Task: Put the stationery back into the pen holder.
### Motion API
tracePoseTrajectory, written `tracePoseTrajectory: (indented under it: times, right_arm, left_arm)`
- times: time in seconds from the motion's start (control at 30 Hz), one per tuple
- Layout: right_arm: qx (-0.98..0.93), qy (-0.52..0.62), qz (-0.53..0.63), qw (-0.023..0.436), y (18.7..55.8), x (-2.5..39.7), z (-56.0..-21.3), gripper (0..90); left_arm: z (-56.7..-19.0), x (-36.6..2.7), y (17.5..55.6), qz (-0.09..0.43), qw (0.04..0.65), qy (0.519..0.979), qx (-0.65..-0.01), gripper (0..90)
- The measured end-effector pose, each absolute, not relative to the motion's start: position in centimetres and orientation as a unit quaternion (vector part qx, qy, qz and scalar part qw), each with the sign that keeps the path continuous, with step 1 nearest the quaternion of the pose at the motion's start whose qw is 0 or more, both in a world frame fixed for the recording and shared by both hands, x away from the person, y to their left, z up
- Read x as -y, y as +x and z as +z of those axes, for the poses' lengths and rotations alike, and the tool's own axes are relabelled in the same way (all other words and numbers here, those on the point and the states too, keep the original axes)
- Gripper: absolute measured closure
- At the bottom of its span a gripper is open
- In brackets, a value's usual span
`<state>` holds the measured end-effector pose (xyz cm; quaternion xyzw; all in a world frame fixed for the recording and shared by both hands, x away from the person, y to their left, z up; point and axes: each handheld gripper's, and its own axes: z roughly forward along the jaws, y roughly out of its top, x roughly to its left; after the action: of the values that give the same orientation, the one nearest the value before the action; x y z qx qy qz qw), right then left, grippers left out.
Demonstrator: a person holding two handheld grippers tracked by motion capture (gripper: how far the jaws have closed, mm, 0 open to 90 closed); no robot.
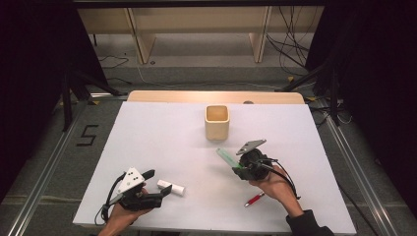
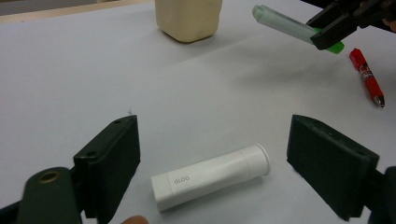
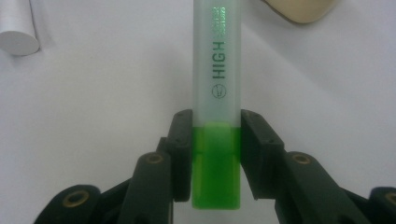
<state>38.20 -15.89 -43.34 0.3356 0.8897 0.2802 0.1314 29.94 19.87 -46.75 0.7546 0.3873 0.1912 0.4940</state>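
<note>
Green highlighter is pinched in the right gripper, probably heading for the cup; left gripper gapes around the glue stick, ungrabbed.

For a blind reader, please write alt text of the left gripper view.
Open black tongs frame a white glue stick lying on the white table. Farther off, the other tongs hold a green highlighter near a cream cup and red pen.
</note>
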Motion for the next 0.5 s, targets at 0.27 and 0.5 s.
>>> tracePoseTrajectory:
  times: [0.27, 0.5]
  right_arm:
    - [-0.886, 0.335, 0.292, 0.133, 38.13, 16.02, -43.14, 67.4]
    - [-0.885, 0.323, 0.309, 0.133, 37.83, 16.00, -42.80, 67.4]
  left_arm:
    - [-46.75, -19.87, 29.94, 0.192, 0.493, 0.755, -0.388, 16.8]
    - [-46.76, -19.87, 29.95, 0.191, 0.493, 0.755, -0.388, 16.8]
